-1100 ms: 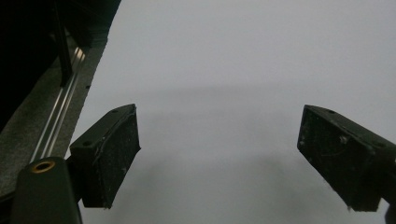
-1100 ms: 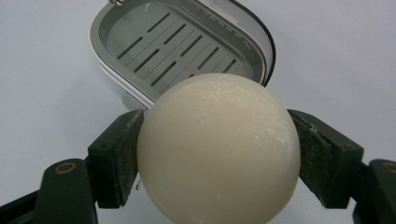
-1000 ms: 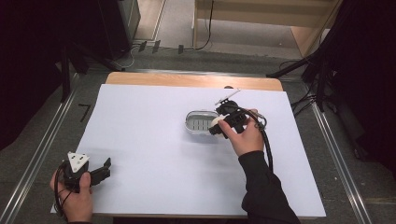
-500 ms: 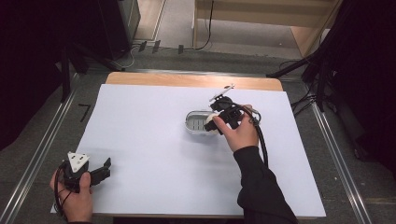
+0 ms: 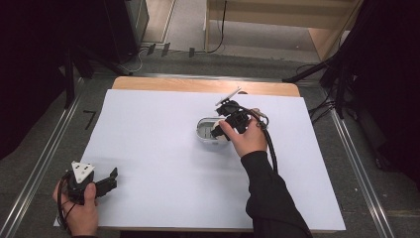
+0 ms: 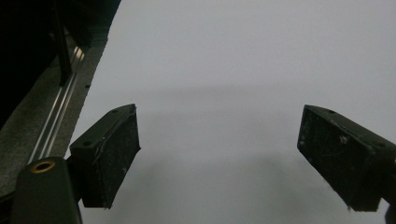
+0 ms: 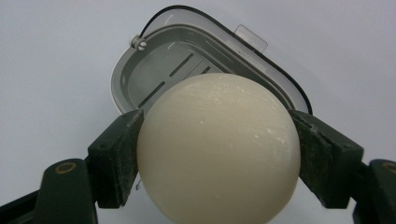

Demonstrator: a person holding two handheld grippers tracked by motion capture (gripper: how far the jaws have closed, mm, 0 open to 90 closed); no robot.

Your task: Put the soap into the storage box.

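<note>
Soap: a round cream bar (image 7: pixel 218 149) sat pinched between the right gripper (image 7: pixel 218 154) pads, held just above the open grey soap dish (image 7: pixel 154 79) on the white table cover (image 5: pixel 148 129).
Right gripper: clamped on the soap from both sides, jaws pressing its widest part.
Left gripper: (image 6: pixel 219 158) jaws spread wide with nothing between them, parked near the table's near-left corner (image 5: pixel 91 181).
Slip risk: smooth rounded soap could have squirted out of the flat pads if the squeeze loosened.
Miss risk: released off-centre, the bar might have struck the dish rim and rolled onto the cover.
Dish risk: a light dish could have skidded under a nudge.
</note>
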